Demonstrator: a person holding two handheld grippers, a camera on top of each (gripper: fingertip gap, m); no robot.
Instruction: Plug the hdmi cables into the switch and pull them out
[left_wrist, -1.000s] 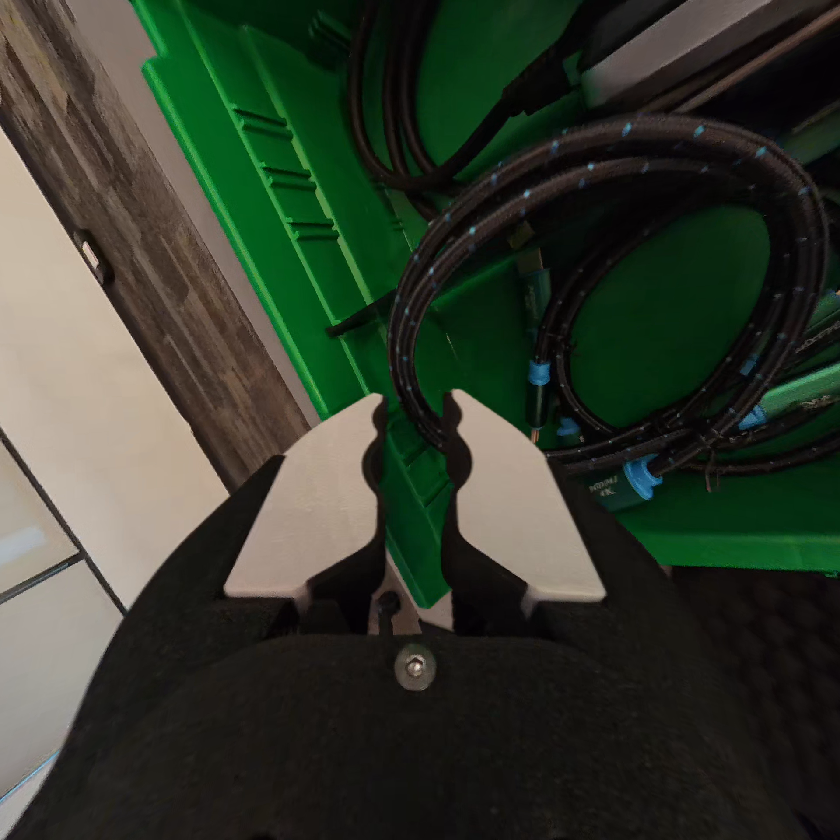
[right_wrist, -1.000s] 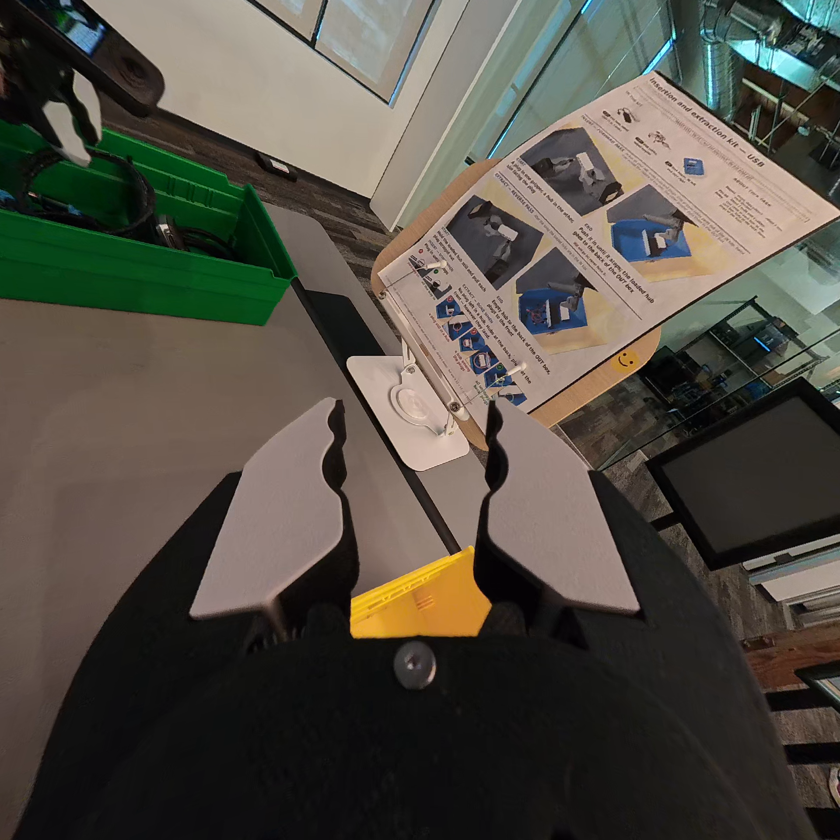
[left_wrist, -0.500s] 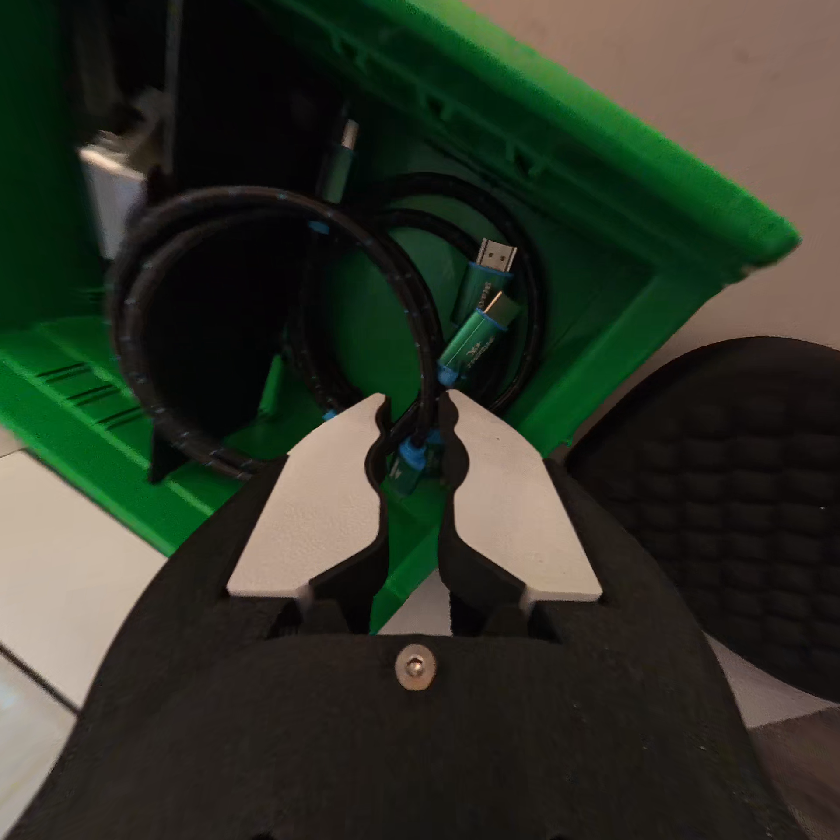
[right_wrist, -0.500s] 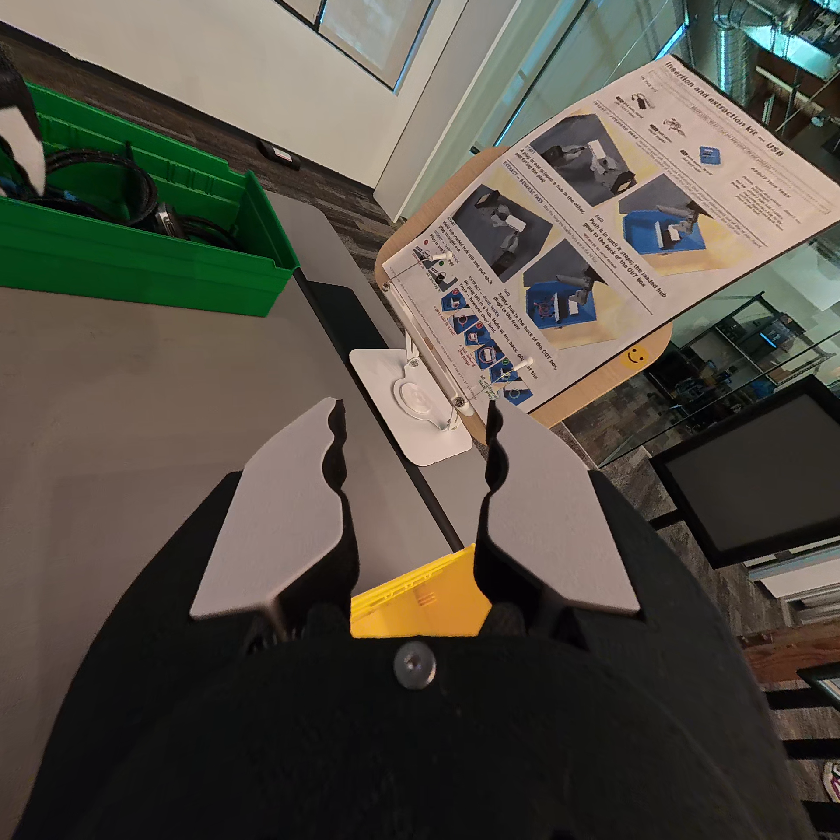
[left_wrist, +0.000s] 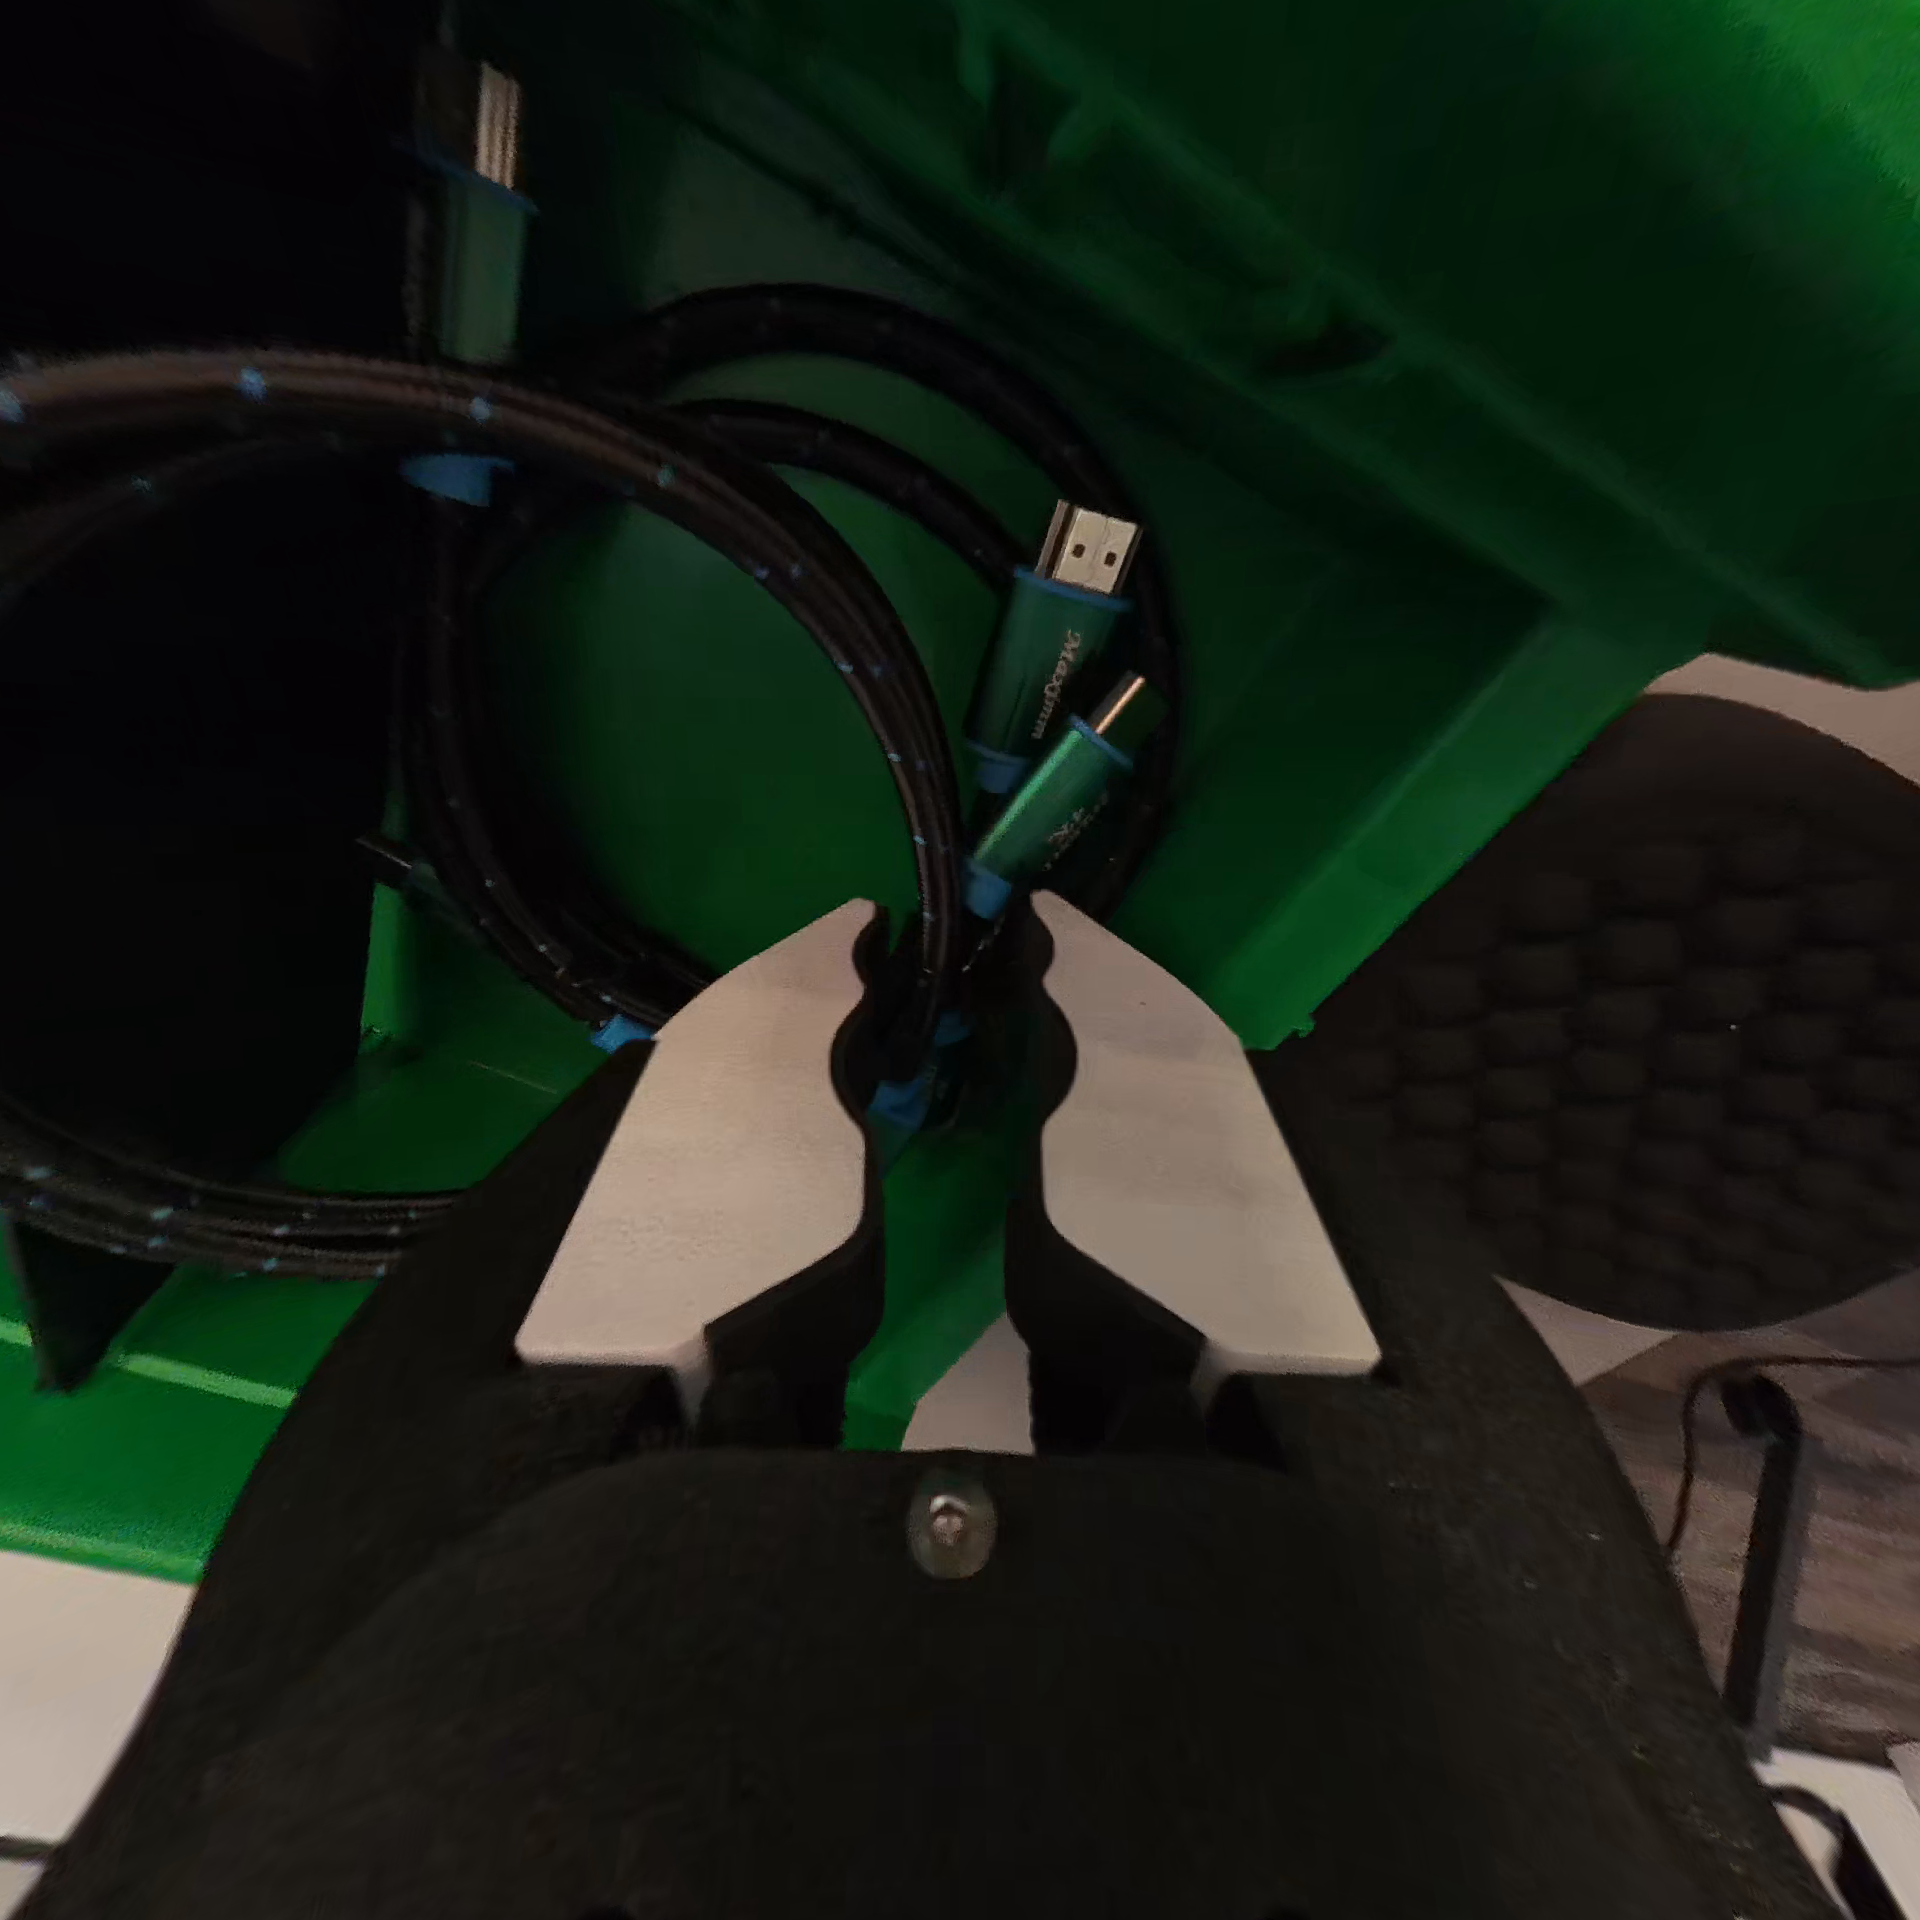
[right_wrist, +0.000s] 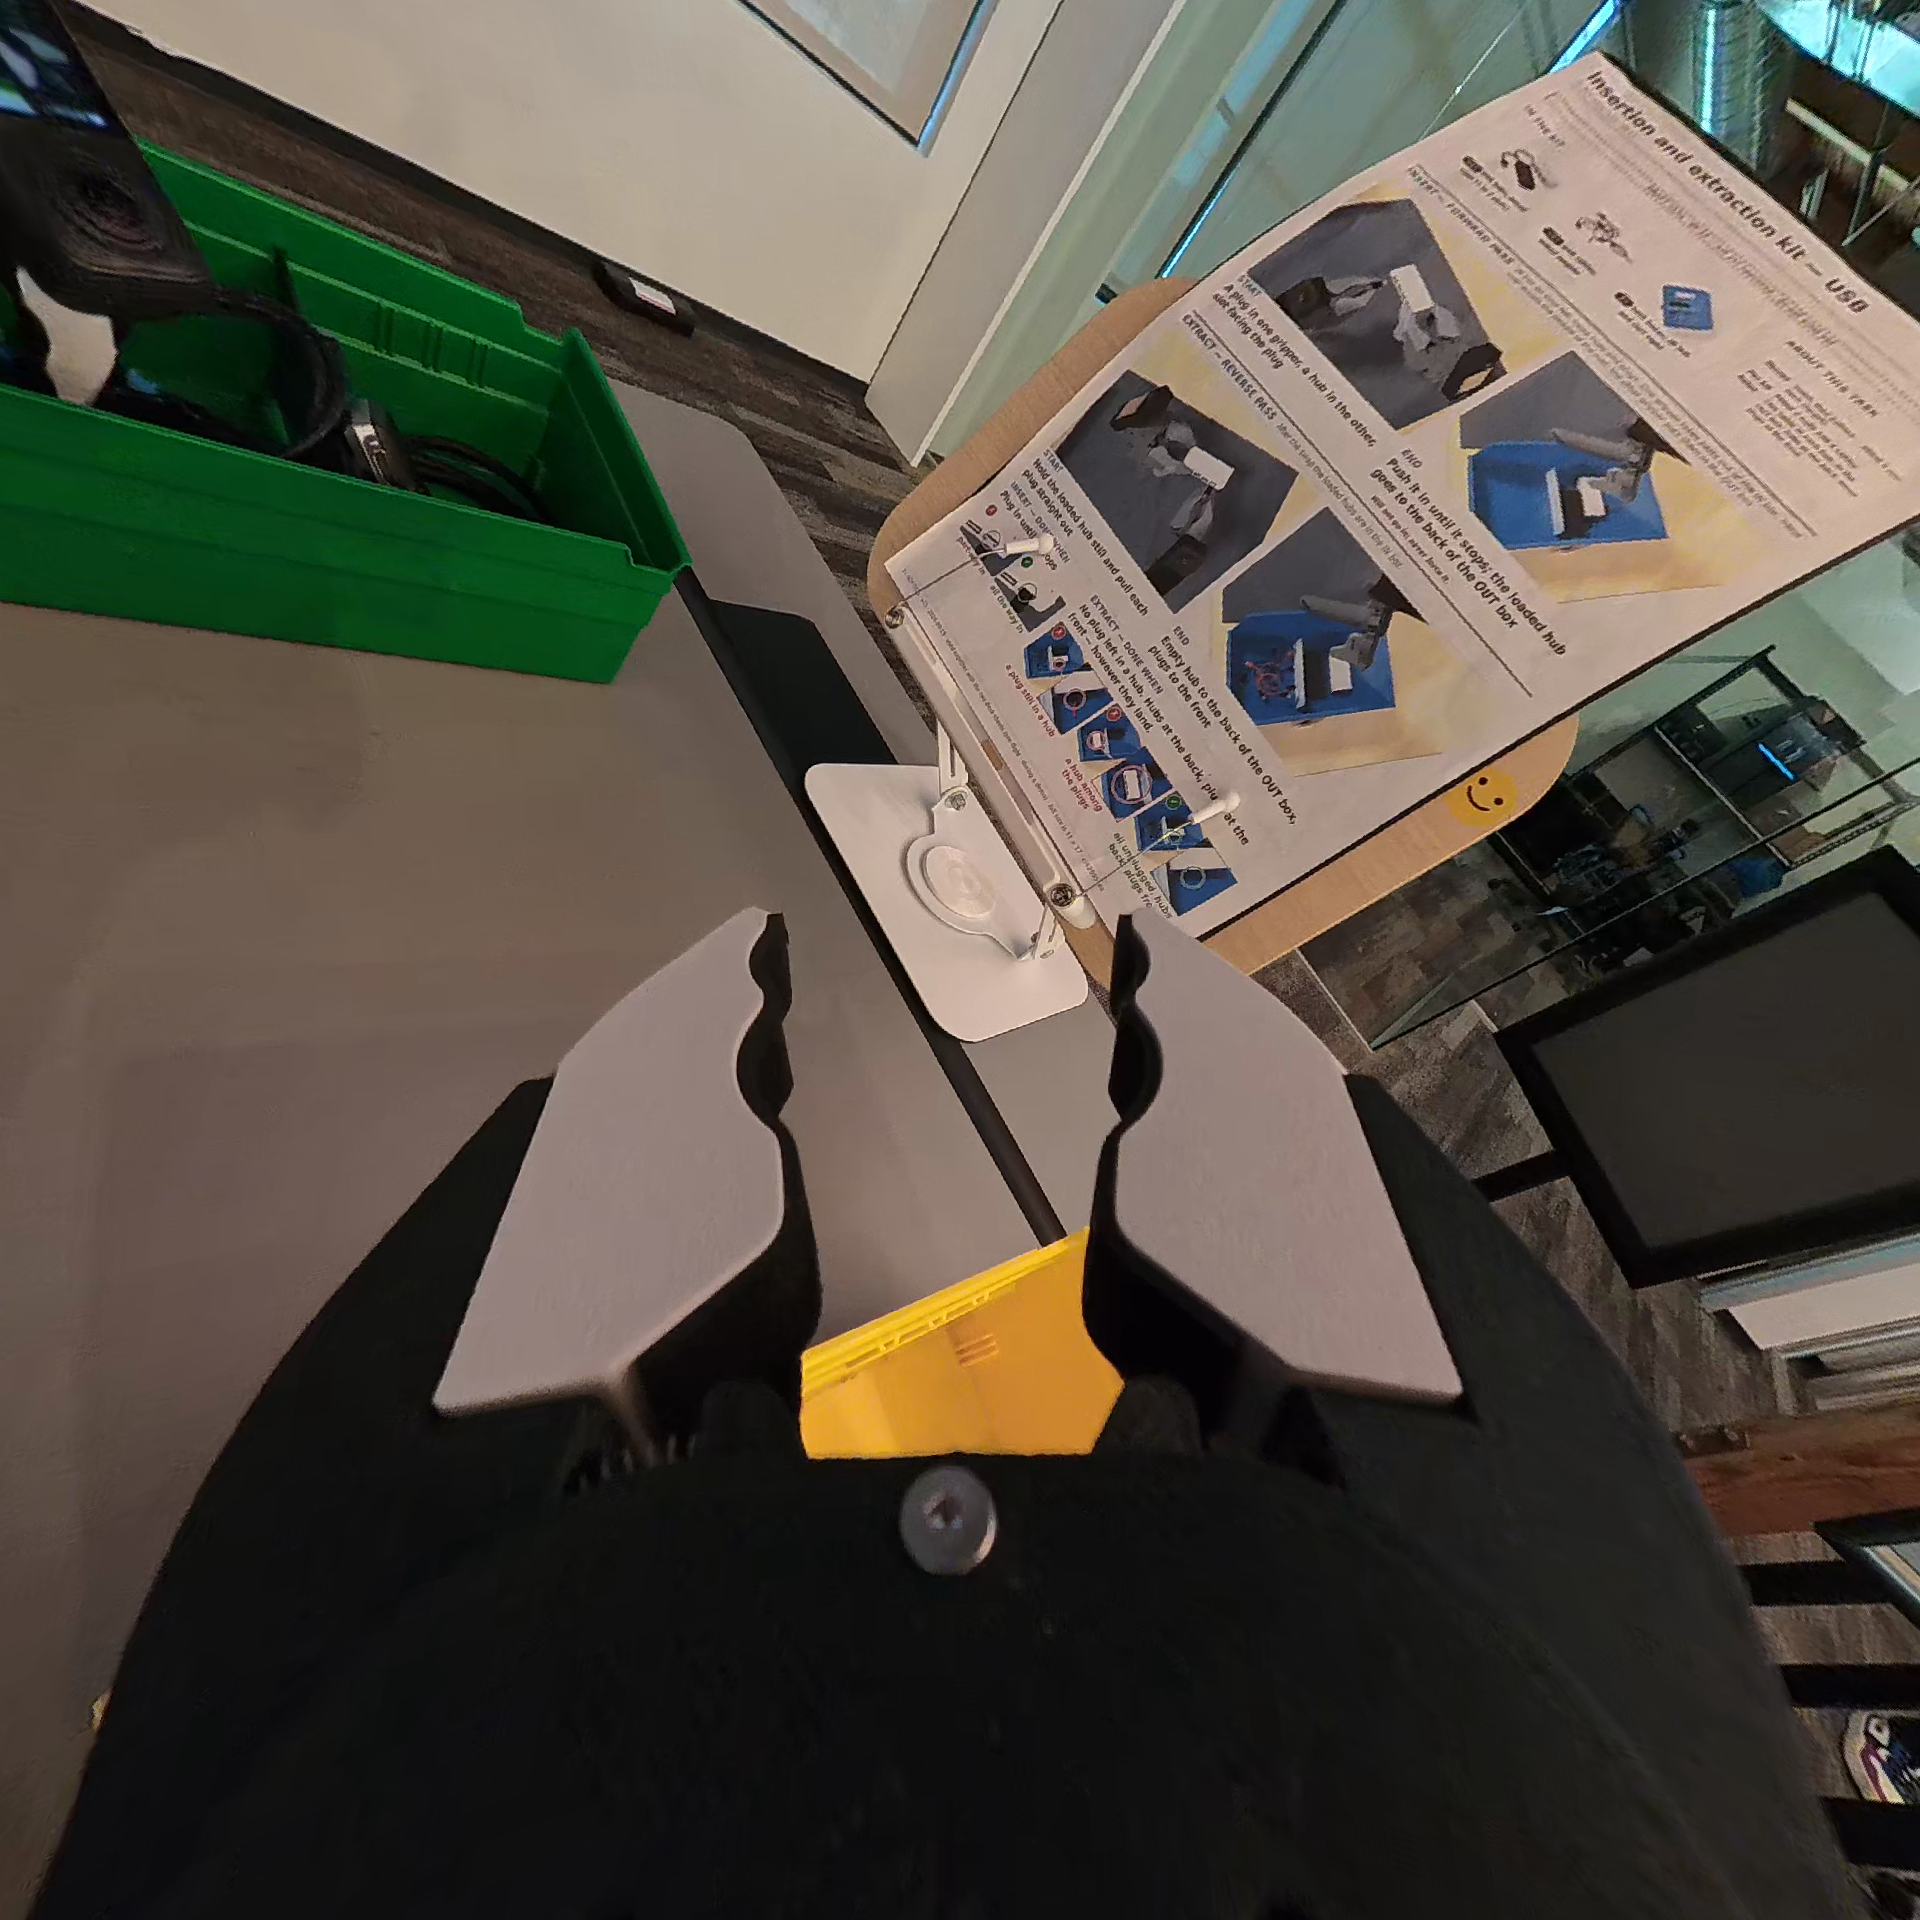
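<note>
**Left tongs close around a coiled cable in the bin; right tongs wait open**

Nearest in the left wrist view, the left gripper stands narrowed, its jaws a small gap apart, with black braided strands and a blue collar of the HDMI cable threaded between them. Whether the pads actually press on the braid cannot be told; the gap looks only a little wider than the bundle. Just beyond the tips lie two green-sleeved plugs, one on top of the other, their metal ends pointing away. Behind them the coils loop across the floor of the green bin, with another plug dim in the far corner.

In the right wrist view, the right gripper is wide open and holds nothing, hovering over the grey table with a yellow bin under it. Farther off stands an instruction board on a white stand.

The cable looks light and floppy, its braid giving decent friction, but tied coils will likely lift as one springy bundle. The rigid plug sleeve seems the better hold for insertion. No switch can be made out with certainty.
</note>
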